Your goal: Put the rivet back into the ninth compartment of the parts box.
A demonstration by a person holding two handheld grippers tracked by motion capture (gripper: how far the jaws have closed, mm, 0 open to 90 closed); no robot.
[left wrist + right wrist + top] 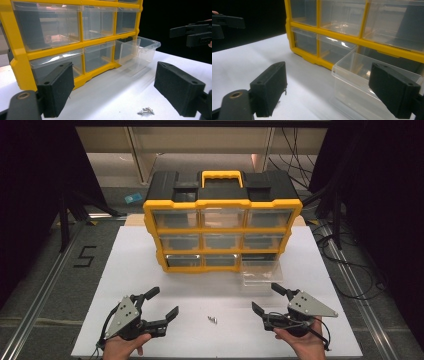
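Nine clear plastic drawers in three rows of three fill the front of a yellow-and-black plastic organiser cabinet (222, 227) with a yellow carry handle on its black top, which stands upright toward the far side of a white rectangular tabletop (150, 265). Eight of those drawers sit closed in their yellow frame, while one, the clear bottom-right drawer (261, 272), is pulled well out of its slot so that it juts forward over the white surface; the left gripper view shows it (138, 53) sticking out past the cabinet's front, and the right gripper view shows its open rim (362, 75) just beyond that gripper's own jaws. A small cluster of silver metal screws (212, 319) lies loose on the tabletop between the two grippers, nearer the person than the cabinet; in the left gripper view the cluster (146, 111) looks like roughly three or four pieces, though the exact count cannot be told. Two black two-jaw grippers are held near the front edge, each with a grey three-cornered plate on top and one of the person's hands beneath it. The left gripper (162, 306) has its jaws spread wide apart with nothing between them, and the right gripper (267, 299) likewise has its jaws released and holds nothing. Both are well apart from the screws and clear of the cabinet.
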